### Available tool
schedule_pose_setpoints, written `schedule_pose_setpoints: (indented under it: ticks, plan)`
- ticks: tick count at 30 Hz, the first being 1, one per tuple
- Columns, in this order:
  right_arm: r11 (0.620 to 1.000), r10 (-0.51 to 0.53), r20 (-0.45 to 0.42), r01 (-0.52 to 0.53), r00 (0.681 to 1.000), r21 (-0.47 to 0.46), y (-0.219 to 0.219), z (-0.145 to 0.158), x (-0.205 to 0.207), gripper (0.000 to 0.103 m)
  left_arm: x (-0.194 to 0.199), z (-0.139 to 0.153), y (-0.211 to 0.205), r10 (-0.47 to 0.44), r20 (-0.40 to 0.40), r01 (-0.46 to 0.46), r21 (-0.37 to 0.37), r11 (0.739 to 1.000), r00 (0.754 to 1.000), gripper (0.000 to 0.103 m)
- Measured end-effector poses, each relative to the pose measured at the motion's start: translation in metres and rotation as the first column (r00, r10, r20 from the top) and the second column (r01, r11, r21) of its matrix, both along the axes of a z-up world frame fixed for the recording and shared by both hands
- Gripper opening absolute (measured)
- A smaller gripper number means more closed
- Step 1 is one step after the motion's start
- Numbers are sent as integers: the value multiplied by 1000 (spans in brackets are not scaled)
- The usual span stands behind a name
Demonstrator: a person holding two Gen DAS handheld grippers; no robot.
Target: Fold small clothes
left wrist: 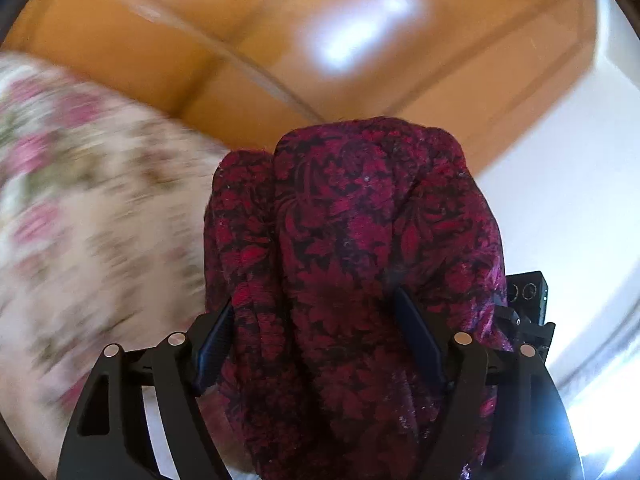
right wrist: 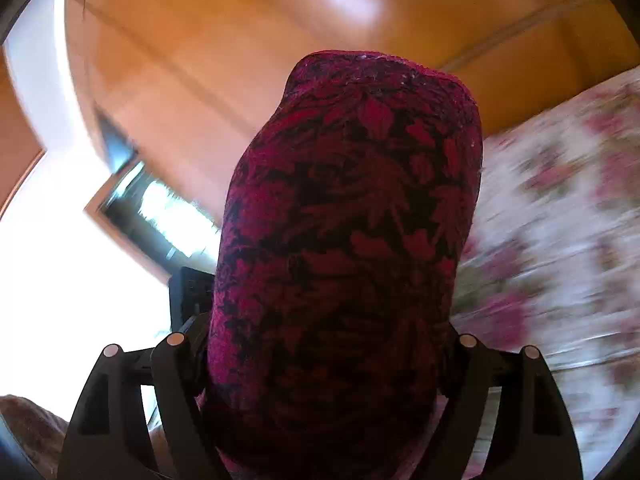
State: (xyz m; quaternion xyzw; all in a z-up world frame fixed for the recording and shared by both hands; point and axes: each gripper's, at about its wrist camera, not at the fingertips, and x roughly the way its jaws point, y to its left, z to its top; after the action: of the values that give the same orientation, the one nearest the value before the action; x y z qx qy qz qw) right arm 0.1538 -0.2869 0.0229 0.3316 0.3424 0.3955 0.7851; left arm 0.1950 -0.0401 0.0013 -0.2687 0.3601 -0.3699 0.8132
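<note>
I'm holding the dark red flowered garment (left wrist: pixel 360 264) up off the bed (left wrist: pixel 80 208), and it's draping thick and limp over both my tools, so I'm judging it soft, light and floppy, the sort of cloth that sags wherever I'm not gripping it. My left tongs (left wrist: pixel 320 344) are standing partly apart with a fat bunch of the fabric wedged between the fingers (left wrist: pixel 416 332), so they're clamped on it as far as the wad allows. My right tongs (right wrist: pixel 324 360) are buried under the same cloth (right wrist: pixel 352 240); it's hanging over them, but I cannot tell how far apart those fingers are. For folding, I'm thinking the edges or corners are the places to grip, not this bunched middle, since a wad like this may slip or unroll unevenly.
</note>
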Motion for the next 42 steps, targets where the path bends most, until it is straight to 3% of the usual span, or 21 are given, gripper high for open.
schedule_pose_setpoints:
  ticks: [4,7,12,14,17,20,22,26,29,34,36,42]
  plan:
    - [984,-178,-25,178,984,-16,-77,-12,8,79,36,20,-95,-121,41,117,80,990,992,74]
    - [962,-272,-97,269,957,-47,-121,-40,12,78,58,15,-162,-185,12,181,166,969,983,70]
    - [925,-356,-185,318,916,-208,-145,-85,6,79,60,-21,-232,-186,-67,197,409,891,980,64]
    - [908,-385,-187,335,904,-251,-137,-95,0,85,52,-30,-237,-166,-62,176,441,880,984,64]
    - [887,-419,-165,363,893,-285,-141,-94,-8,99,35,-31,-232,-115,-47,124,437,891,992,65]
    - [853,-455,-134,388,880,-348,-142,-74,-8,99,23,-27,-227,-84,-19,84,451,889,996,64]
    - [816,-481,-67,418,874,-398,-148,-56,-7,94,20,-24,-229,-79,9,66,474,878,997,64]
    - [773,-456,52,424,889,-471,-141,-26,3,72,14,-21,-228,-45,53,12,507,862,998,64]
    - [753,-410,72,382,909,-535,-137,-22,10,63,10,-21,-225,-15,81,-31,533,846,997,64]
    - [616,-400,78,331,913,-714,-93,-41,48,64,15,-21,-225,10,103,-70,597,800,995,65]
    - [589,-427,68,334,902,-735,-87,-53,53,66,22,-25,-228,6,109,-73,622,779,994,66]
    - [520,-417,159,379,895,-766,-71,-60,32,67,8,-37,-220,35,122,-101,594,798,992,66]
